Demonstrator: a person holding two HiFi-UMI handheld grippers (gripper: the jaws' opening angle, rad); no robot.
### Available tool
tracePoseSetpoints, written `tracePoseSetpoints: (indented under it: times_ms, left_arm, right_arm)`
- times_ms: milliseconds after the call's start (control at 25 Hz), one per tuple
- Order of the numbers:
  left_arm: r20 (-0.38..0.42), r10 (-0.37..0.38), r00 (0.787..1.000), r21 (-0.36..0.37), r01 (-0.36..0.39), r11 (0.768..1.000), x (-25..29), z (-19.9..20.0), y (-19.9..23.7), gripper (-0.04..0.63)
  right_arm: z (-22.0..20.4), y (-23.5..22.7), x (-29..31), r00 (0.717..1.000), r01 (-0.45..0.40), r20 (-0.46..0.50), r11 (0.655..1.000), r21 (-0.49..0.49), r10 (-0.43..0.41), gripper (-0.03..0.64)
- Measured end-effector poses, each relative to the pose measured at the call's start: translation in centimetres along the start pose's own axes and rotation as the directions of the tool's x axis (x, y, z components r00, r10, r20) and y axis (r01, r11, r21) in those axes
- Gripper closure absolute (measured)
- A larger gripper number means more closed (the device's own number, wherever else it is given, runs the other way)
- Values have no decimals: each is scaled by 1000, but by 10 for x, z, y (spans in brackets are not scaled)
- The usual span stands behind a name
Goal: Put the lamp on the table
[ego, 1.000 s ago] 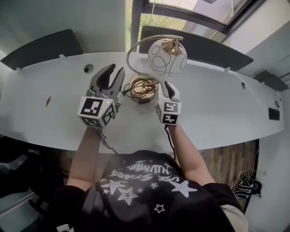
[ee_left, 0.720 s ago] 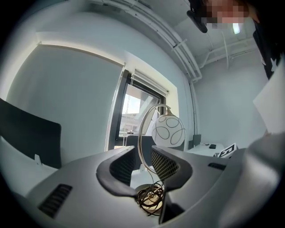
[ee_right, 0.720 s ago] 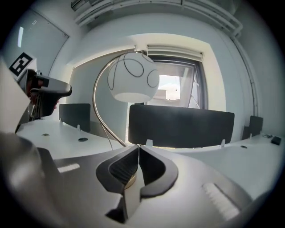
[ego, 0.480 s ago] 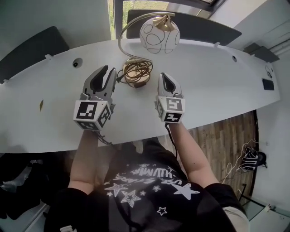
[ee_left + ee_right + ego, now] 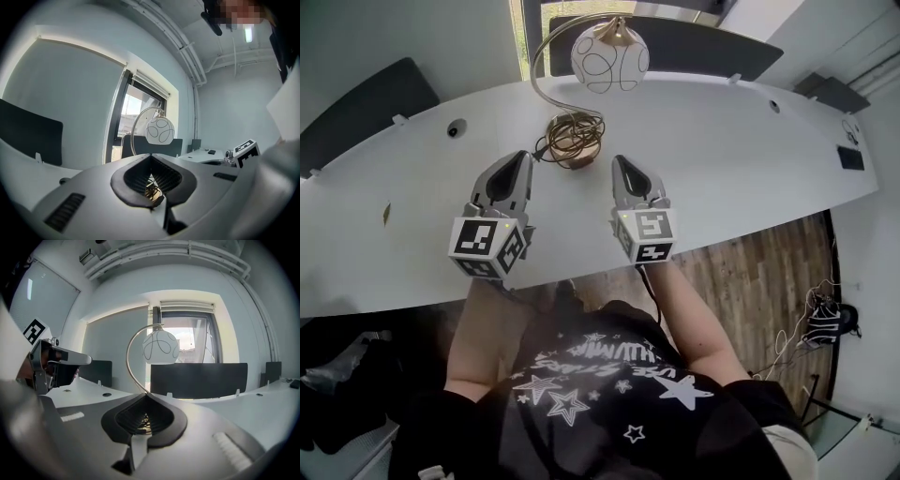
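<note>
The lamp (image 5: 609, 58) stands by the surface's (image 5: 741, 159) far edge with bare room around its base, while the left gripper (image 5: 521, 159) and right gripper (image 5: 620, 164), drawn back from the lamp since a second ago, flank it, left fingers just closed, right together, both empty.

No words or numbers can be read. White lettering (image 5: 598, 356) among stars on the person's dark shirt (image 5: 581, 427) is too warped to make out. The left cube (image 5: 487, 248) and the right cube (image 5: 644, 234) carry black-and-white square code patterns (not letters).
</note>
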State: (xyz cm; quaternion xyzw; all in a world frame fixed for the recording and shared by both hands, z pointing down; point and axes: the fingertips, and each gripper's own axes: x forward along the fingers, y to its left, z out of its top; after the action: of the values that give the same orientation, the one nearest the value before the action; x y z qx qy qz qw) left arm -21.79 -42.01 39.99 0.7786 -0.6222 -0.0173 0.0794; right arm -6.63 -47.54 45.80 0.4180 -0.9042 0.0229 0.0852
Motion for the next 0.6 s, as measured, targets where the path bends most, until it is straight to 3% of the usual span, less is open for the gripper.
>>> tracePoseSetpoints:
  times_ms: [280,600]
  left_arm:
    - [-5,62,998,18,-62,998,-24,4,-29,588]
    - [-9,113,994,62,-112,992,-52,-3,-72,588]
  right_arm:
    - [0,12,-23,991,-130,-15,991,26,131,617]
    - [5,10,-68,985,-169,15,986,-2,169,615]
